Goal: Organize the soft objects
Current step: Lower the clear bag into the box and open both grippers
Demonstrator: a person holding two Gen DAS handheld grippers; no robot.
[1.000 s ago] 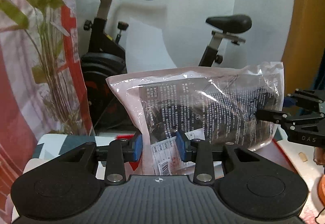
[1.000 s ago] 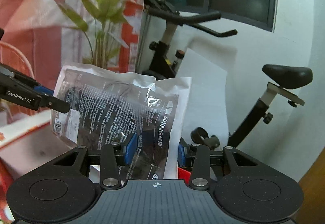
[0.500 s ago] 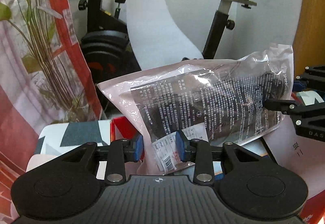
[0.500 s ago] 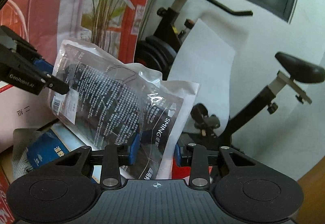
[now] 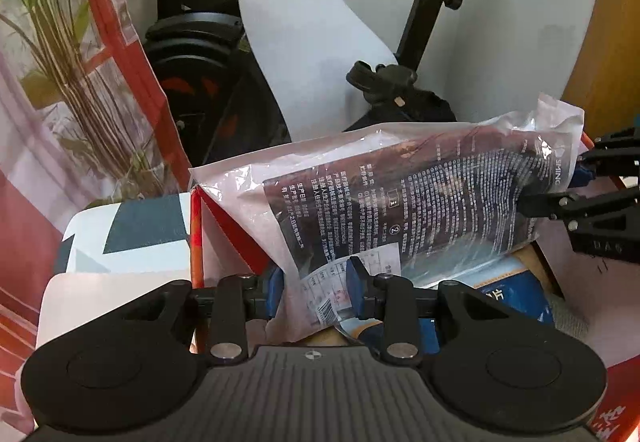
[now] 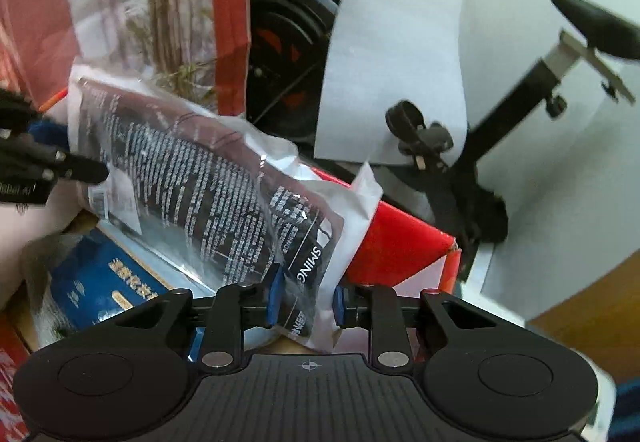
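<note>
Between the two grippers hangs a plastic packet (image 5: 404, 197), long axis running hand to hand, tilted over an open red box (image 6: 400, 242). Left gripper (image 5: 316, 292) fingers clamp its label corner – right gripper (image 6: 306, 300) fingers, just closing, pinch the opposite end.

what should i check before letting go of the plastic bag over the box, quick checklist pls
1. Left gripper grips the plastic bag at its label end: ok.
2. Right gripper on the other end: ok; its jaws have just been closing on the bag.
3. Bag sits over the open red box: ok, one corner overhangs the box wall.
4. Landing spot: a blue packet already lies below; bag would rest on it, ok.
5. Bag level: not ok, it slopes between the grippers.
6. Room left in the box: cannot tell.
</note>
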